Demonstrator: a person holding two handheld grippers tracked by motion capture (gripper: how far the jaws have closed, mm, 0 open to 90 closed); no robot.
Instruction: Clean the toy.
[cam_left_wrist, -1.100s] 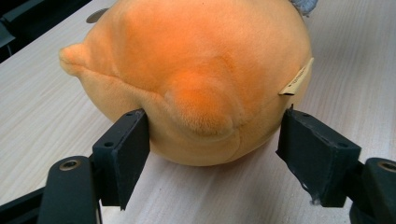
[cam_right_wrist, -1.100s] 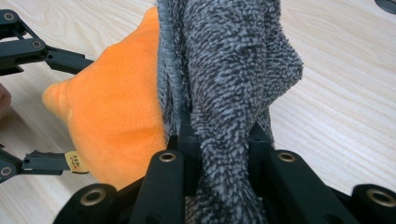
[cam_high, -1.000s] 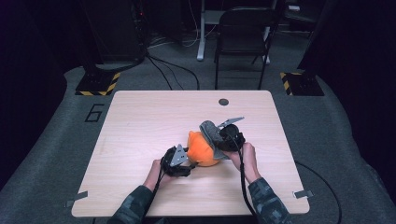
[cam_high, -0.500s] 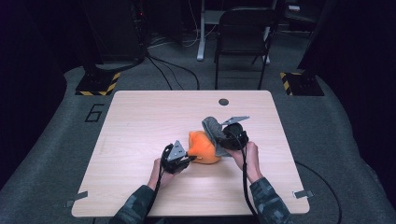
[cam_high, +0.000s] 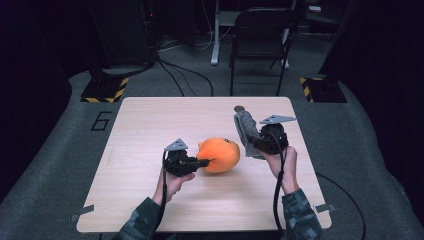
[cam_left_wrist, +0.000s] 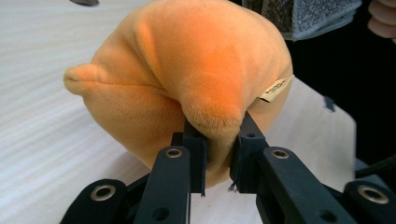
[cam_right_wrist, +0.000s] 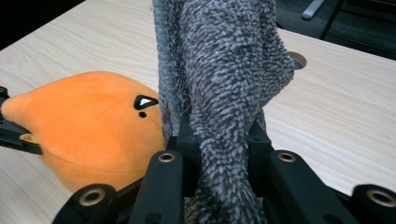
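Plush (cam_high: 219, 155): orange, rounded, lying on the surface (cam_high: 150, 130) near its middle, slightly toward the near edge; small dark eye mark visible in the right gripper view (cam_right_wrist: 93, 130); tan tag on one side in the left gripper view (cam_left_wrist: 187, 79).

Left claw (cam_high: 202, 162): clamped on a fold of the plush, at its left side; jaws narrow, fabric pinched between them (cam_left_wrist: 217, 158). Held by the left hand (cam_high: 172, 182).

Cloth (cam_high: 246, 131): grey, nubby, hanging upright and lifted off the surface, near the right edge, just right of the plush and apart from it (cam_right_wrist: 224, 79).

Right claw (cam_high: 255, 142): closed on the cloth's lower part, pile bulging between the jaws (cam_right_wrist: 219, 163). Held by the right hand (cam_high: 281, 162).

Round hole (cam_high: 239, 108): in the surface near the far edge, behind the cloth.

Chair (cam_high: 260, 30): on the floor beyond the far edge.
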